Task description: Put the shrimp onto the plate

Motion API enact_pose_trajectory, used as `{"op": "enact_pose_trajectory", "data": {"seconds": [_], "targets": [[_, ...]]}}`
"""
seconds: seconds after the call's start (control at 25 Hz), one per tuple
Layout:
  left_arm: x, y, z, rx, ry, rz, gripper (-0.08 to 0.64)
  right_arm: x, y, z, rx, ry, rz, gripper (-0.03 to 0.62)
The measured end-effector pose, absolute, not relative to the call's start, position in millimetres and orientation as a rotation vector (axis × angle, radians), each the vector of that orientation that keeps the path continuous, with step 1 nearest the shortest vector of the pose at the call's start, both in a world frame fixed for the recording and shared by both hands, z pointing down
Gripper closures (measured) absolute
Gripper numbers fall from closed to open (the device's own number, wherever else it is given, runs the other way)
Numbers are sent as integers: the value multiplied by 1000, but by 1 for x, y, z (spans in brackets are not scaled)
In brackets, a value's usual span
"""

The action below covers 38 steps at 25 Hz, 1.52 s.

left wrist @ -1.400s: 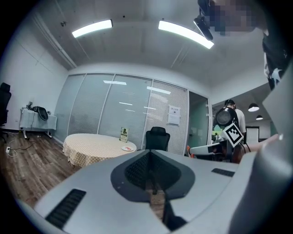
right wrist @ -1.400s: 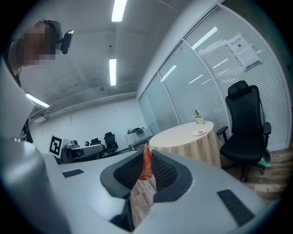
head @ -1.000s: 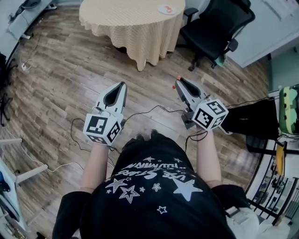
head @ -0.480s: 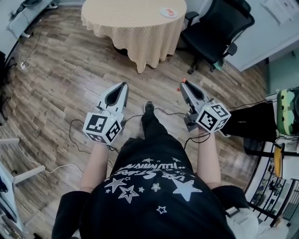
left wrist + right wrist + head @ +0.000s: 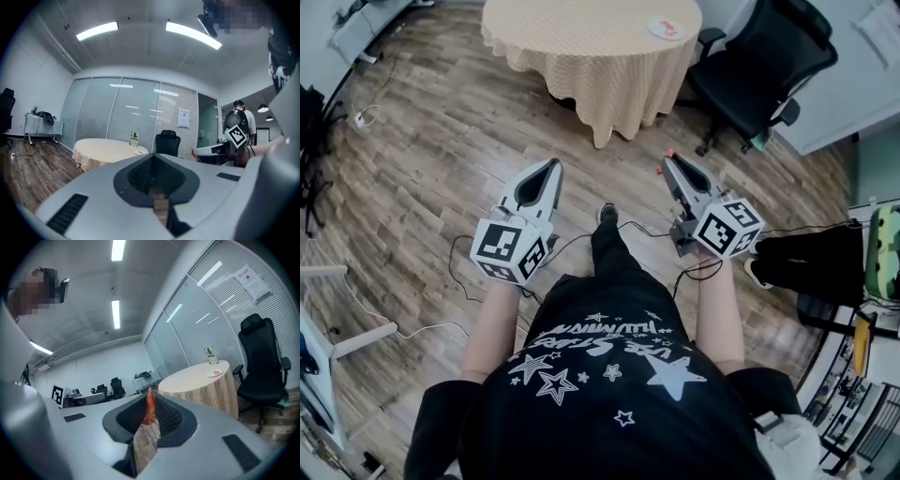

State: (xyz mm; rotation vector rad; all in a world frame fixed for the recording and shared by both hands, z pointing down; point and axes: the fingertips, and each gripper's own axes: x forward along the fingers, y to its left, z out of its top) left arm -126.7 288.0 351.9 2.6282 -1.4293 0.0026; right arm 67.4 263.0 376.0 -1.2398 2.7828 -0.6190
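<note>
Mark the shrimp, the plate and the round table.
shrimp [image 5: 149,408], right gripper view, its orange middle
plate [image 5: 652,26], head view, bare left rim
round table [image 5: 572,42], head view, bare cloth top

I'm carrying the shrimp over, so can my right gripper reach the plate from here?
Probably not yet. The right gripper, jaws shut on the shrimp, hangs over open floor, well short of the table, and the plate sits at its far side. Nothing blocks the walk.

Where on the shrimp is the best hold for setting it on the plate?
Probably where the right gripper has it: pinching the shrimp across its thin flat sides, near one end, so the rest pokes past the jaw tips.
</note>
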Motion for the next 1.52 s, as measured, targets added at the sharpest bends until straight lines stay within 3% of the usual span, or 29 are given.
{"op": "enact_pose_trajectory", "data": {"seconds": [1.52], "targets": [[-71, -44, 357, 2569, -1474, 121, 551, 138, -99, 394, -1210, 2703, -772, 528]]}}
